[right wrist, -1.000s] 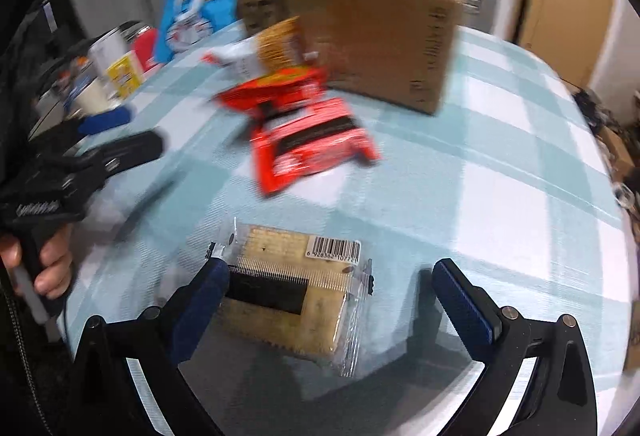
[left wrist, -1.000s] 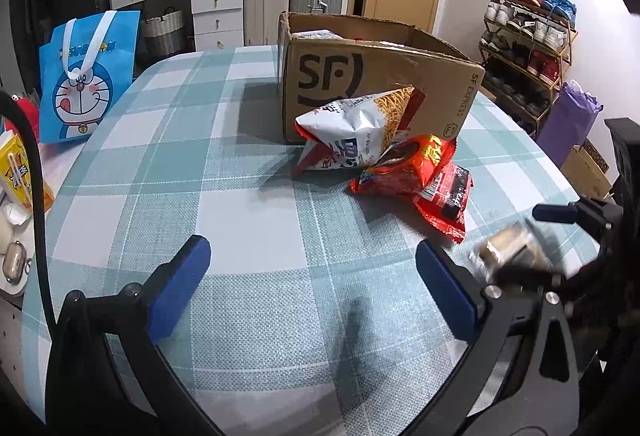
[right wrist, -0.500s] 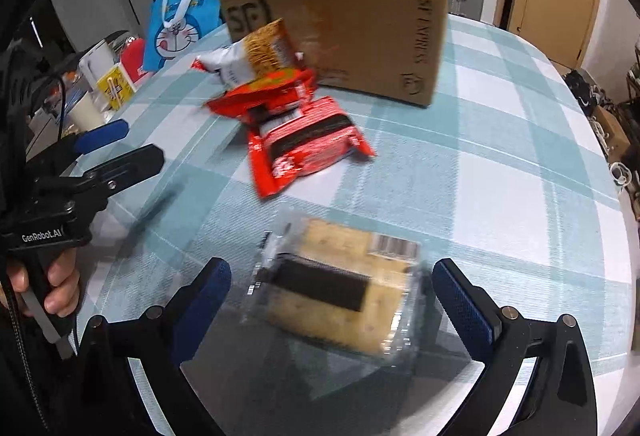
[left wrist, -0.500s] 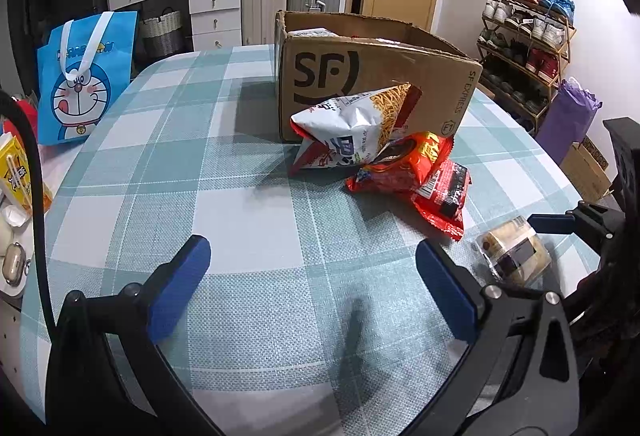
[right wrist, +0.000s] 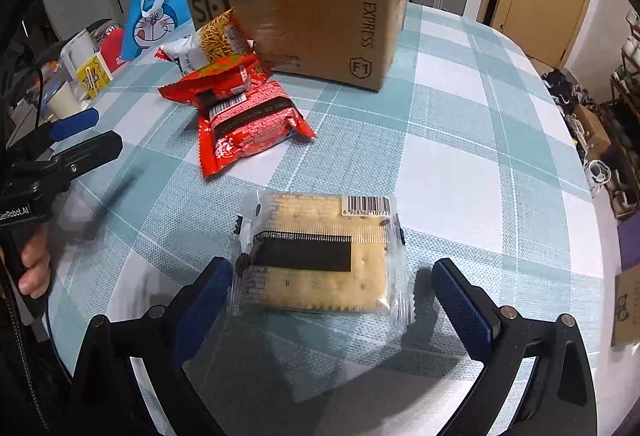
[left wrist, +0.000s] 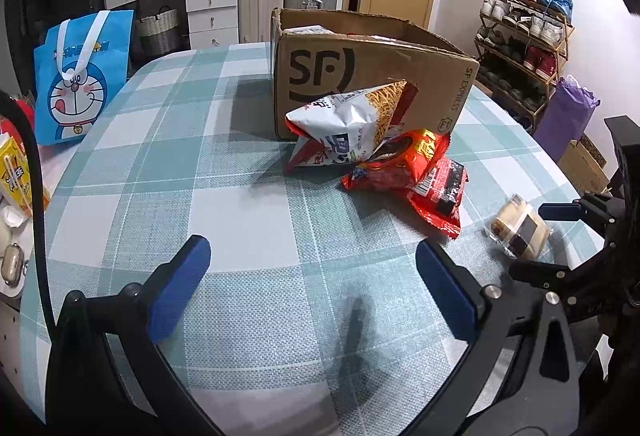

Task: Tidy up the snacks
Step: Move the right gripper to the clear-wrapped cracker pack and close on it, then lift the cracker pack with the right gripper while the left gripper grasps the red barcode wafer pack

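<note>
My right gripper (right wrist: 328, 300) hangs with its blue-padded fingers (right wrist: 460, 304) spread wide around the clear-wrapped square cracker pack (right wrist: 324, 256), which lies flat on the teal checked tabletop (right wrist: 460, 156); the left pad sits against the wrapper's edge, the right pad stands apart. Beyond those fingers lie two red snack bags (right wrist: 248, 128) and a white chip bag (right wrist: 208, 44), leaning on the brown cardboard box (right wrist: 320, 20). My left gripper (left wrist: 312, 292) is released, fingers spread over bare cloth, holding nothing.
</note>
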